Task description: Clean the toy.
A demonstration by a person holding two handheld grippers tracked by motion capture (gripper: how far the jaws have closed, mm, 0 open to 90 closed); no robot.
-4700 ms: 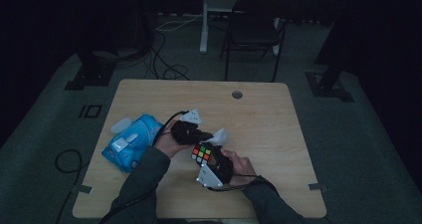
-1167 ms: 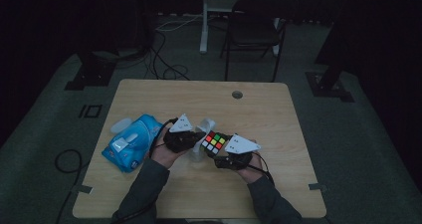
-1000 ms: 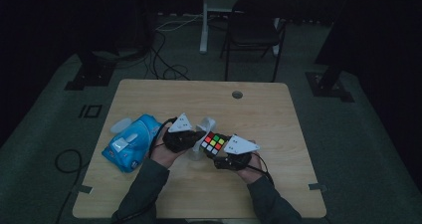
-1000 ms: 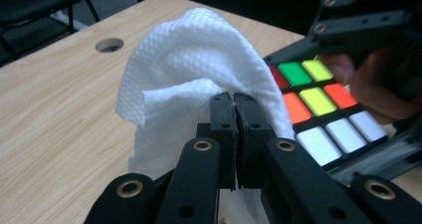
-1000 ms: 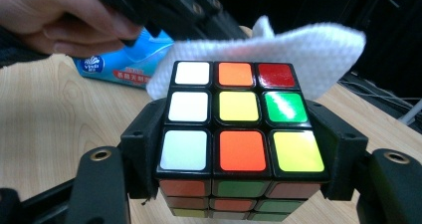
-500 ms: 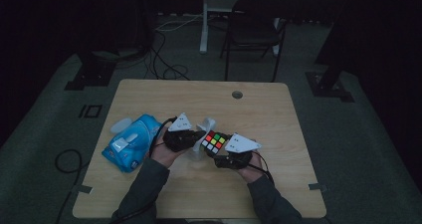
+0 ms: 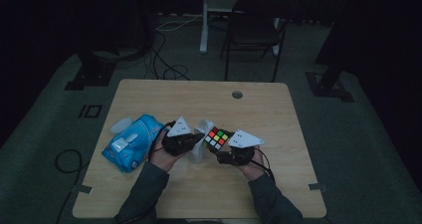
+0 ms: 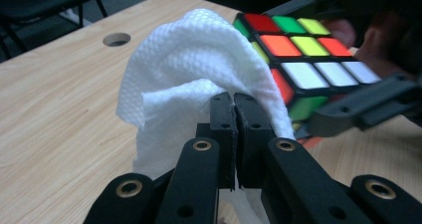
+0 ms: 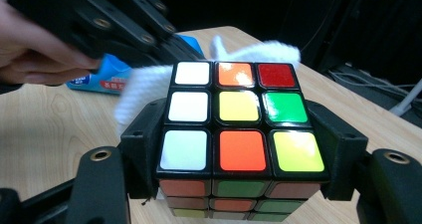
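A scrambled Rubik's cube (image 9: 238,134) sits clamped between the two black jaws of my right gripper (image 9: 239,154), held above the wooden table (image 7: 259,109). My left gripper (image 8: 234,129) is shut on a white paper wipe (image 8: 189,69), whose folds press against the cube's (image 8: 303,59) side. In the high view the cube (image 7: 217,138) hangs at the table's middle, with the left gripper (image 7: 198,140) just left of it, the right gripper (image 7: 222,152) under it, and the wipe (image 7: 203,134) between them.
A blue pack of wet wipes (image 7: 130,142) lies at the table's left. A round cable hole (image 7: 237,94) is near the far edge. A dark chair (image 7: 254,30) stands beyond the table, with cables on the floor.
Since 4.7 s ago the cube has come up from the front edge and the wipe has met it. Over the last second both hands have kept almost still.
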